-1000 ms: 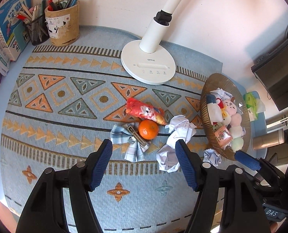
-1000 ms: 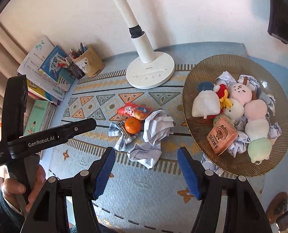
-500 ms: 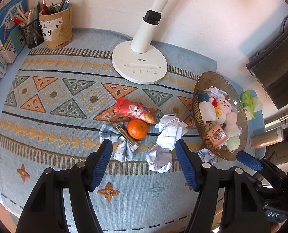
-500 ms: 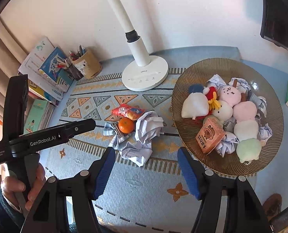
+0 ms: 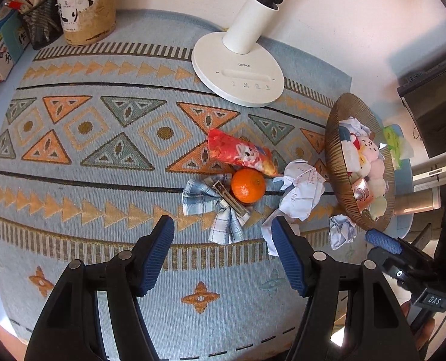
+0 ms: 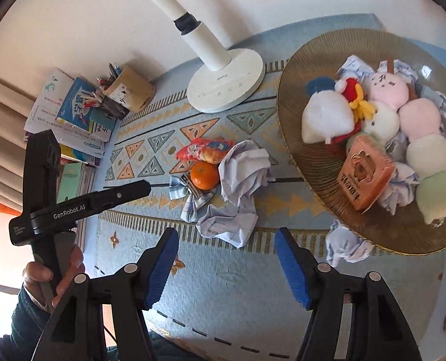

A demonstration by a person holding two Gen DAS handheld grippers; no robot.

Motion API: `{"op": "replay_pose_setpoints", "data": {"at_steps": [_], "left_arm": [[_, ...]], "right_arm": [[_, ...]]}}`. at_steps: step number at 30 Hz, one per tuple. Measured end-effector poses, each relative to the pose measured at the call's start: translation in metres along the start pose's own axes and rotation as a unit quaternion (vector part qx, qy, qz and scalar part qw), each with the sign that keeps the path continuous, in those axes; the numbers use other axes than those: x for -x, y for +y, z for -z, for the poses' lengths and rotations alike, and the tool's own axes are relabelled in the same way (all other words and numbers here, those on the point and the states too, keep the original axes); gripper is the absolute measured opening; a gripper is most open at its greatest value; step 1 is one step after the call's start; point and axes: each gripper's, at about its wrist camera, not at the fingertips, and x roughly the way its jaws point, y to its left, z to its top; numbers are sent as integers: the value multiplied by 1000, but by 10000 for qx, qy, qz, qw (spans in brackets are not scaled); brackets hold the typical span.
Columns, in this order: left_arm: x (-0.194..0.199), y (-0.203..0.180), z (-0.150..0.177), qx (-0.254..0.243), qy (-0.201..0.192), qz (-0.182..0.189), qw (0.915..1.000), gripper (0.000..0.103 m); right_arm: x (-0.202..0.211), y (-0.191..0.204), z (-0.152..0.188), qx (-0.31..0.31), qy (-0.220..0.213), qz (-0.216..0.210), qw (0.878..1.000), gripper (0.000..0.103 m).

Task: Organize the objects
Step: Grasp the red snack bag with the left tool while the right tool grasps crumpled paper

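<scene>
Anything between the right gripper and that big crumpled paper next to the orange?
Nothing visible. The right gripper has open, empty jaws, with only bare patterned mat between it and the crumpled paper. The orange and plaid bow lie against the paper's far left side, off the approach line.

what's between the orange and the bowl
Crumpled white paper lies between the orange and the bowl, with handwriting on it. Both wrist views show this; the right one shows it clearest.
</scene>
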Motion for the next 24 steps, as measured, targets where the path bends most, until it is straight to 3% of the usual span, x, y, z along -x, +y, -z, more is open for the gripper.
{"op": "replay_pose_setpoints", "data": {"at_steps": [2,5,8,11,16,20,21,22,24], "left_arm": [[-9,-3,-12,-214,67,9,9997,66],[-23,-15,-32,-1074,127,-407,9933,66],[-39,-24,-50,-1988,296,-593,9778,66],[-59,-28,-62,-2645,742,-389,9607,66],[-83,-44,-70,-3486,1075,-219,9308,67],[-97,-51,-78,-3629,1258,3,9233,67],[-100,-50,-79,-3594,1329,130,9236,66],[-102,-50,-80,-3544,1371,240,9247,64],[-102,-47,-80,-3448,1366,388,9279,58]], "right_arm": [[-14,-3,-2,-321,108,-84,9994,65],[-28,-11,-10,-868,135,-207,9959,65],[-39,-13,-22,-1238,32,-82,9923,65],[-52,-15,-30,-1609,-33,36,9870,65],[-72,-22,-38,-2194,-71,44,9756,65],[-78,-27,-40,-2380,-245,93,9709,64],[-76,-27,-39,-2397,-336,139,9702,61],[-73,-26,-39,-2363,-413,153,9707,46],[-63,-21,-39,-2162,-586,141,9745,45]]}}
